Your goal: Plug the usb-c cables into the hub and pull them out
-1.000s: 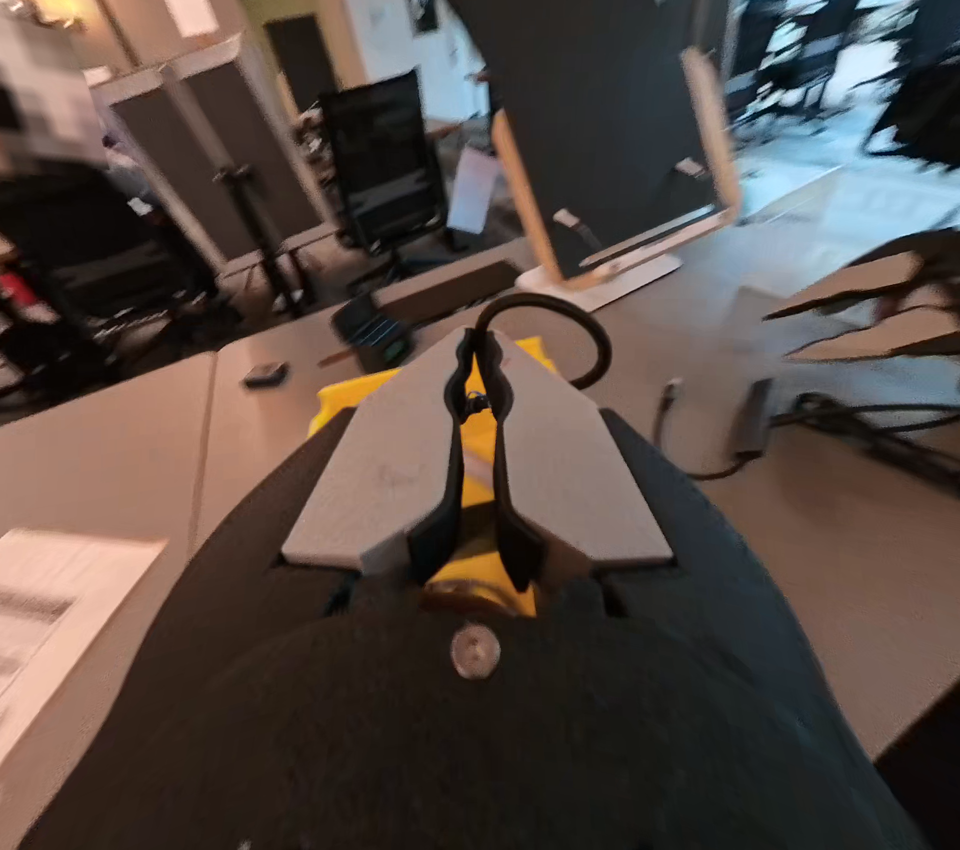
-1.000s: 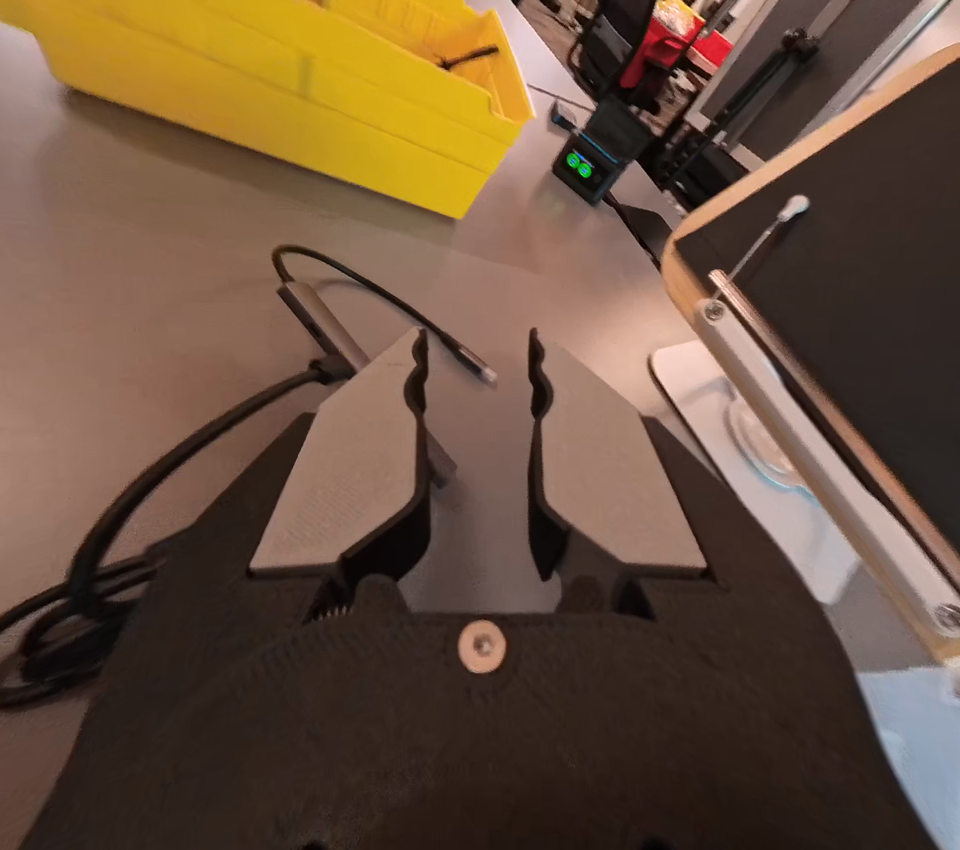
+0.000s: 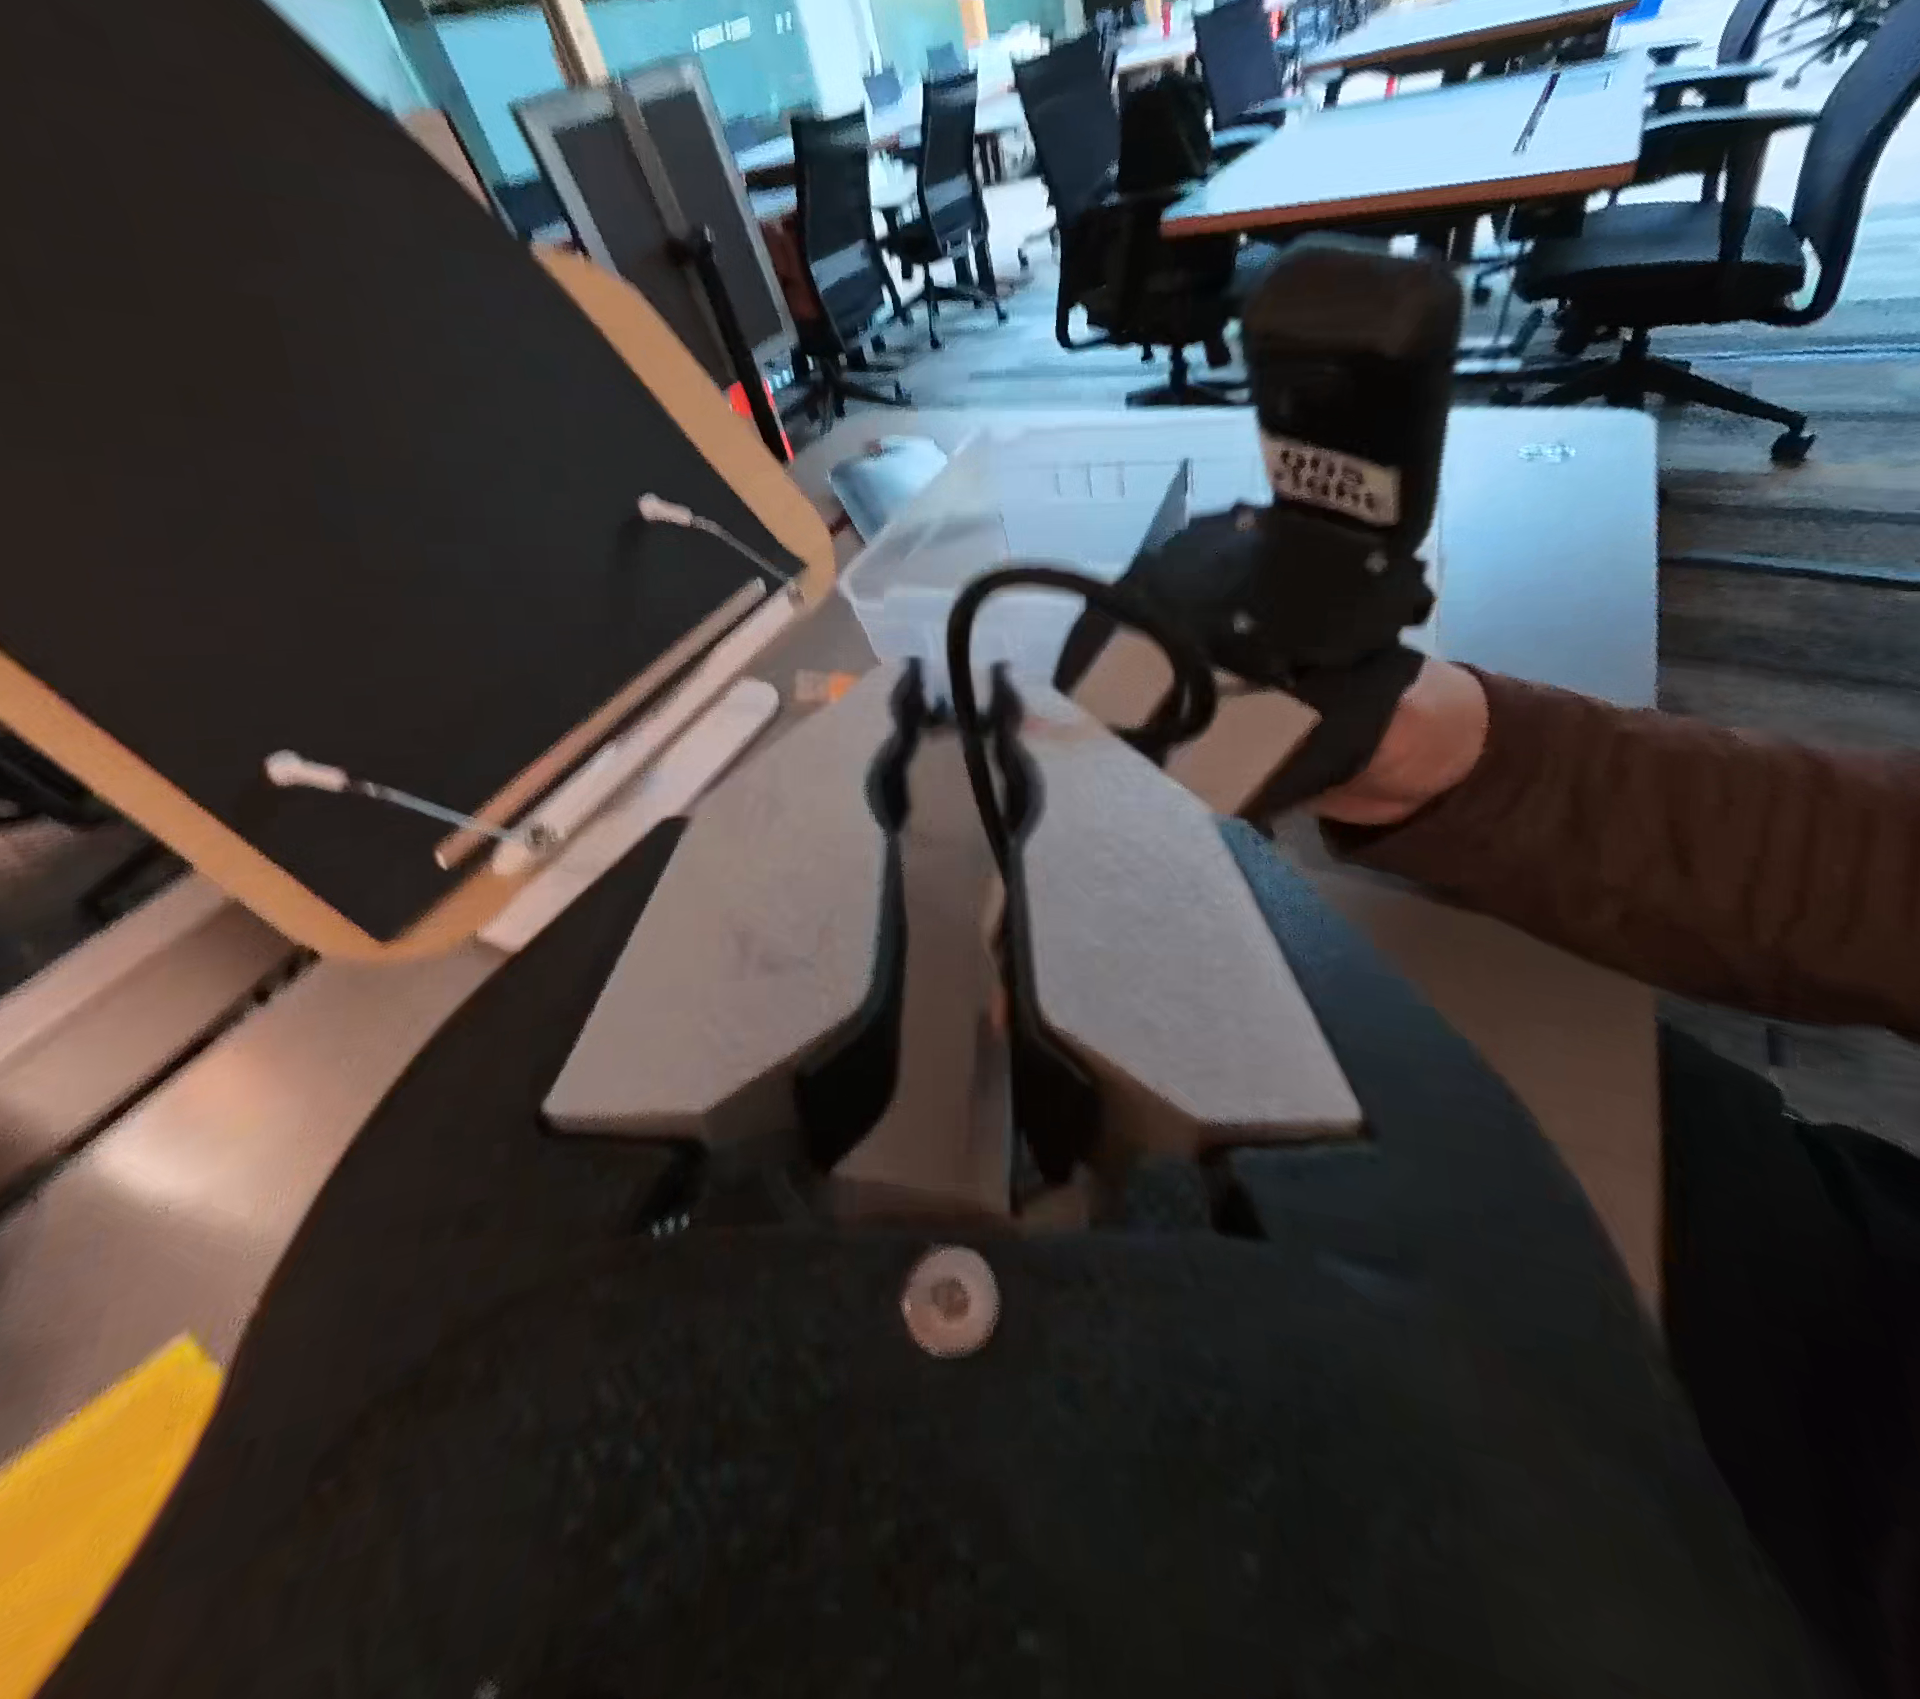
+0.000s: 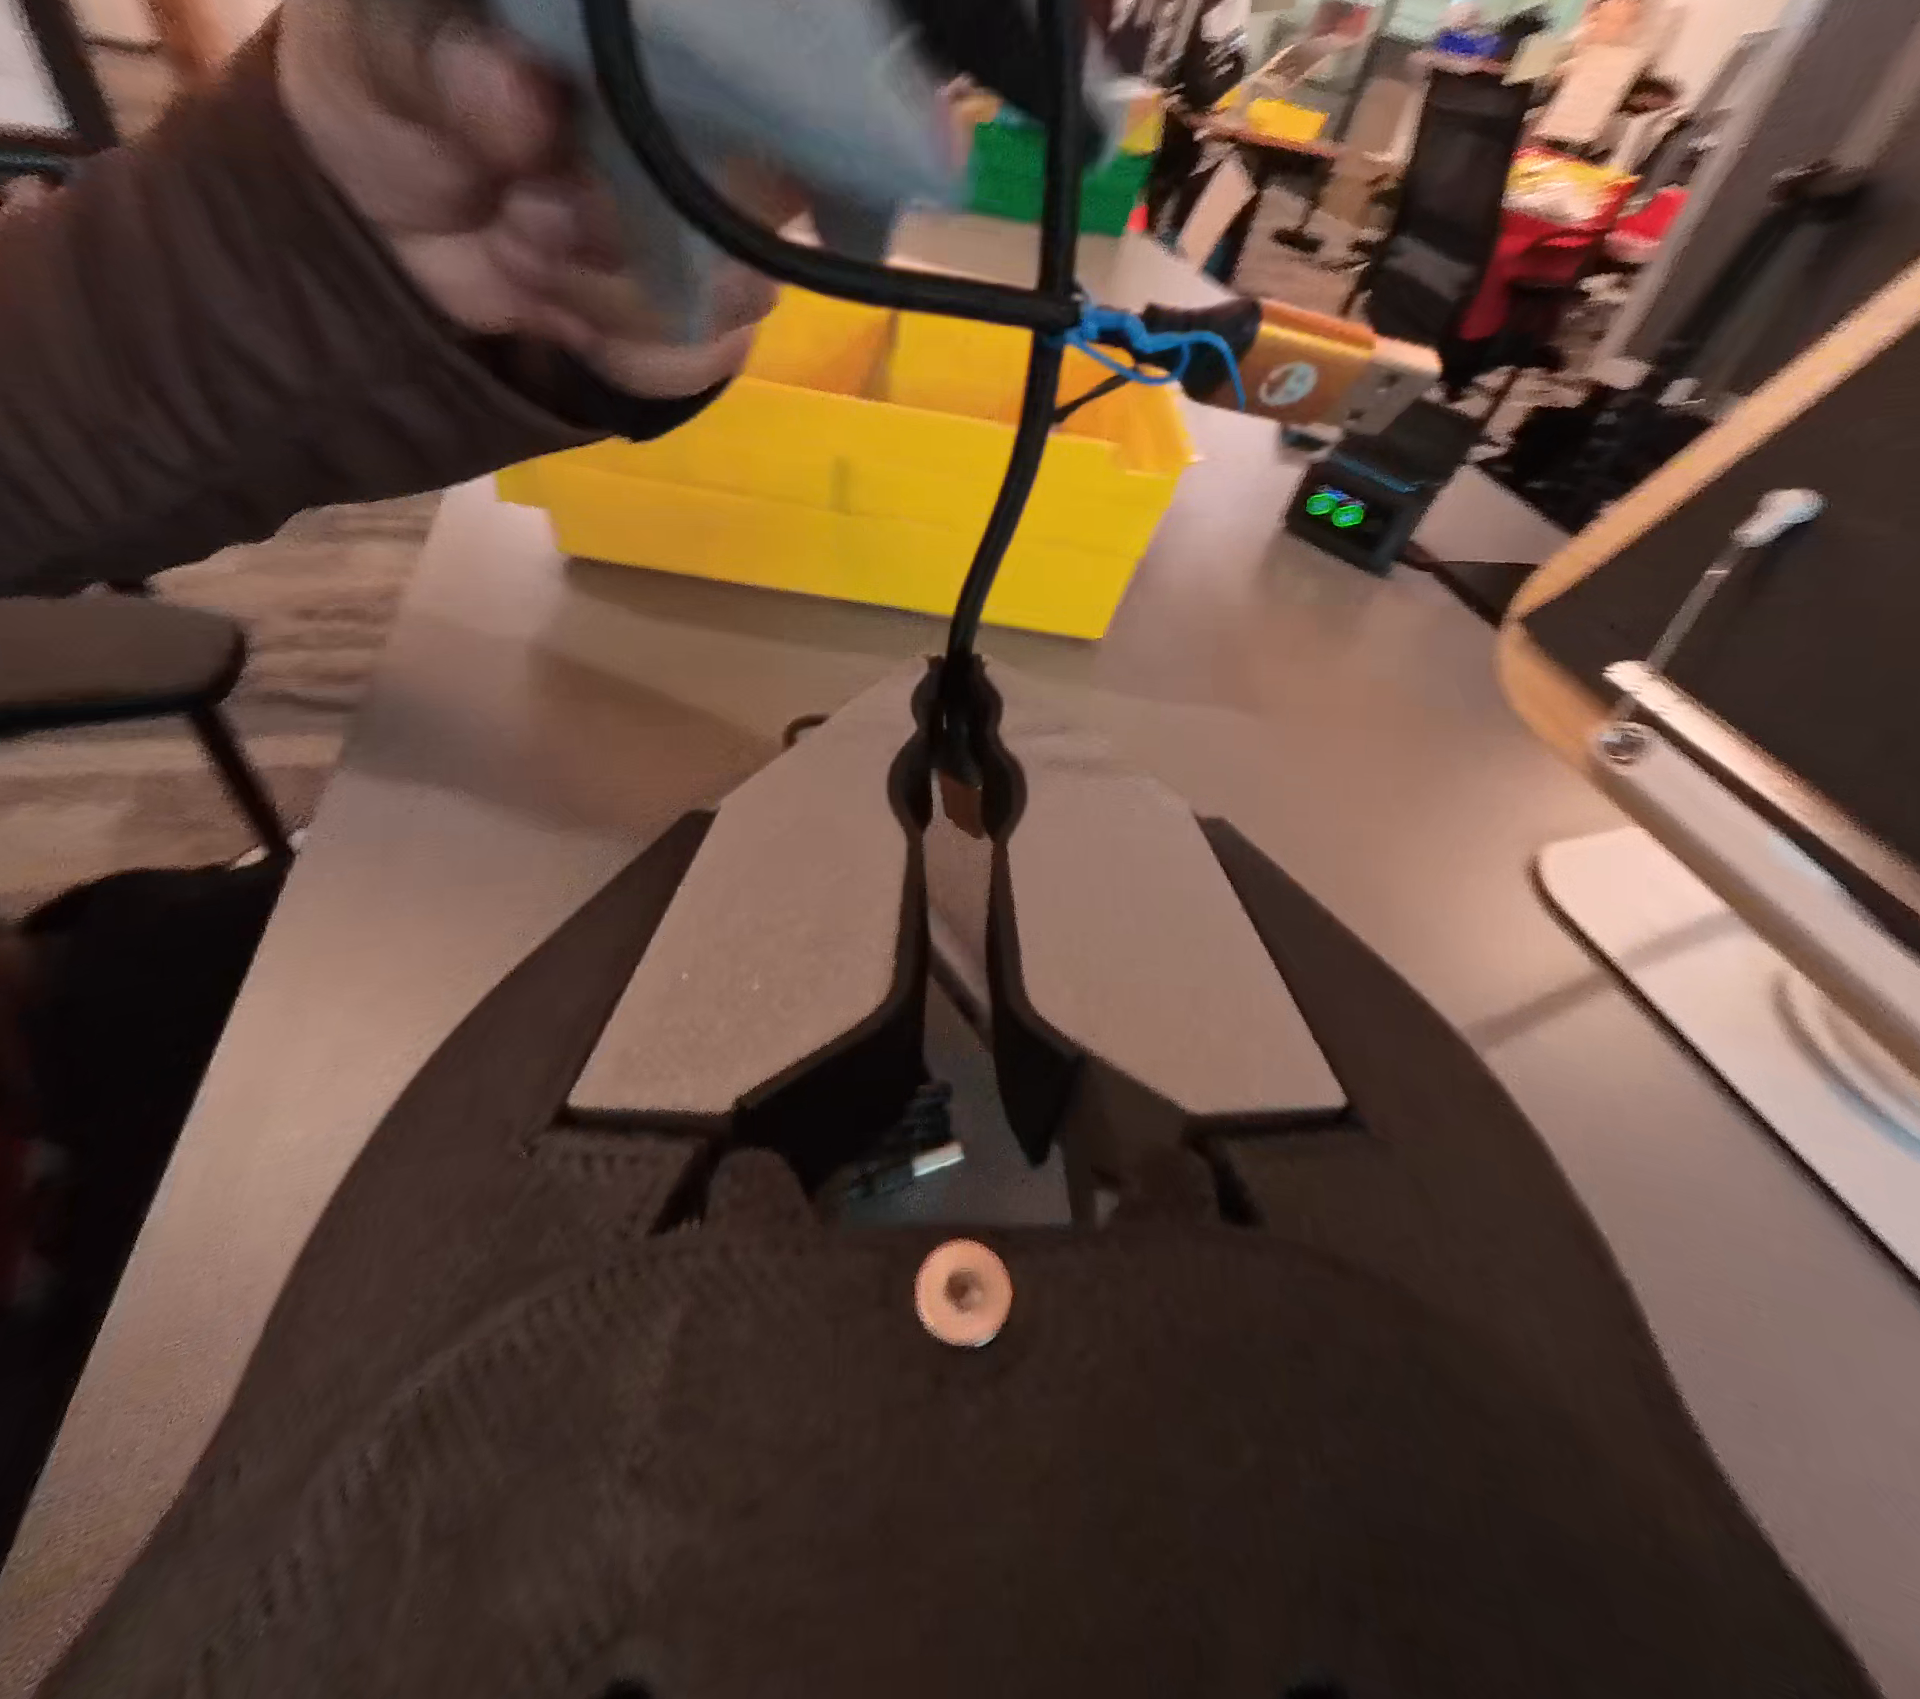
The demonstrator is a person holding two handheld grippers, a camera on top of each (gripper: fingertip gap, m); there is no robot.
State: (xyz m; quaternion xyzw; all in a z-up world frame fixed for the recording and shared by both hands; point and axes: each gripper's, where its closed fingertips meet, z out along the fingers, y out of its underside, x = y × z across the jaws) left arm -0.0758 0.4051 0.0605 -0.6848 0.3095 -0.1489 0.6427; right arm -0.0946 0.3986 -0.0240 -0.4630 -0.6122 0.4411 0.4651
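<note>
A black cable (image 4: 1013,496) hangs in the air between both grippers. My right gripper (image 4: 956,714) is shut on its plug end above the table; the plug tip (image 4: 958,802) shows between the jaws. The cable loops upward, bound by a blue twist tie (image 4: 1132,340) next to an orange plug (image 4: 1309,382). My left gripper (image 3: 956,704) has its jaws a narrow gap apart, wider than the cable (image 3: 971,714), which runs between them against the right finger. The right gripper (image 3: 1101,662) shows beyond it, held by a hand. The hub is hidden; a small plug (image 4: 930,1161) lies below my right gripper.
A yellow bin (image 4: 852,506) stands on the grey table behind the cable. A black board on a white stand (image 4: 1766,610) is at the right, and close on the left in the left wrist view (image 3: 312,402). A black device with green lights (image 4: 1351,506) sits near it.
The left gripper swung right with the cable and its jaws widened a little. The right gripper, open over the table before, rose and shut on the cable's plug end.
</note>
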